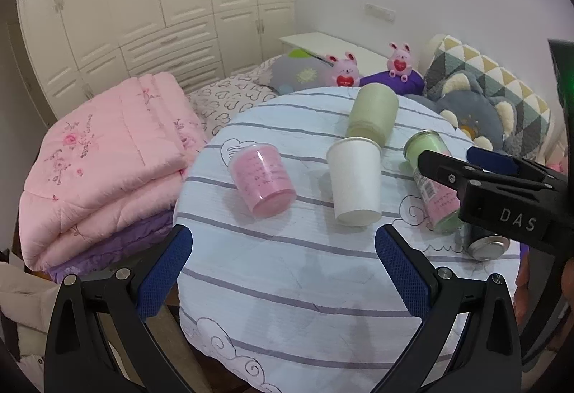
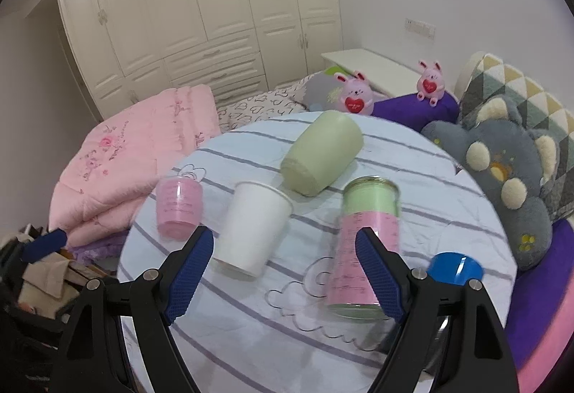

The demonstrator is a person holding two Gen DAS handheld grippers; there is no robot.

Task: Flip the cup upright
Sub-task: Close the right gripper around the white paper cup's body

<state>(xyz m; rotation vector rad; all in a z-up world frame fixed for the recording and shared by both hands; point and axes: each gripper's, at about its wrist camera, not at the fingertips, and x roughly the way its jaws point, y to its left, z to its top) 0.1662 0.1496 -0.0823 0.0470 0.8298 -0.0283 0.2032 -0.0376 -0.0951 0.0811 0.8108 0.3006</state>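
Note:
A white paper cup (image 1: 355,181) stands on the round striped table (image 1: 287,271), wide rim toward the far side; it also shows in the right wrist view (image 2: 251,224). A pink cup (image 1: 262,178) stands to its left, also in the right wrist view (image 2: 178,208). A pale green cup (image 1: 375,113) lies on its side behind it, also in the right wrist view (image 2: 321,152). A green-and-pink glass jar (image 2: 362,242) stands at the right. My left gripper (image 1: 283,267) is open, short of the white cup. My right gripper (image 2: 285,274) is open, between the white cup and the jar, and shows in the left wrist view (image 1: 452,167).
A metal can (image 1: 488,246) lies at the table's right edge. A blue cup (image 2: 453,267) sits near my right finger. Folded pink quilts (image 1: 104,170) are stacked left of the table. Pillows and plush toys (image 2: 498,178) lie on the bed to the right.

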